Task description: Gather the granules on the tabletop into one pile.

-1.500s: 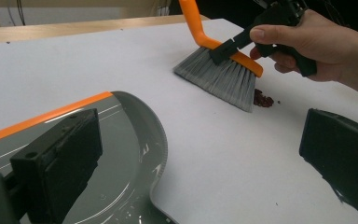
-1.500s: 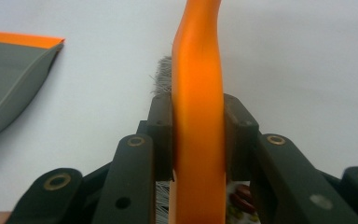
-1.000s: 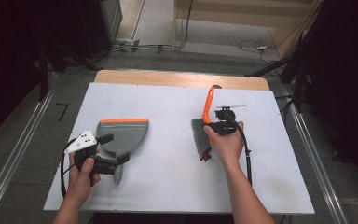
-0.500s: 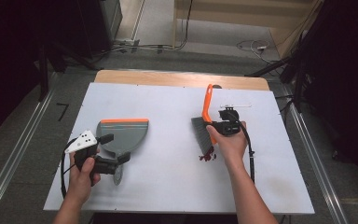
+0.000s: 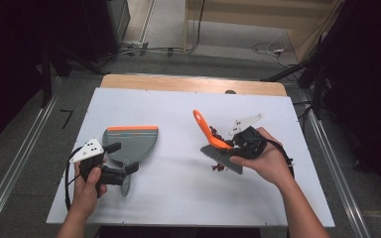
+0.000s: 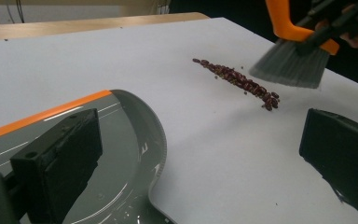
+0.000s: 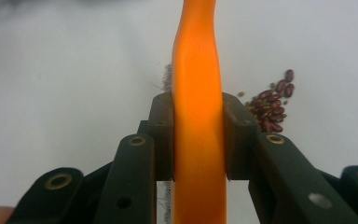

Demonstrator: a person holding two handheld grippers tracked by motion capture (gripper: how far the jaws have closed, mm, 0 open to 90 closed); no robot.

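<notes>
The grey dustpan (image 6: 121, 154) with its orange lip lies partly between the left gripper's (image 6: 200, 158) spread jaws, nothing visible in it. The right gripper (image 7: 198, 140), jaws pinching the orange brush (image 7: 196, 93) handle, hangs beside the red beans (image 6: 240, 81) on the white bench (image 5: 178, 198), bristles just beyond them.

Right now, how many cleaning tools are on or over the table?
2. The grey dustpan lies on the table's left side by the left gripper. The orange-handled brush is clamped in the right gripper, its bristles beside the red beans.
</notes>
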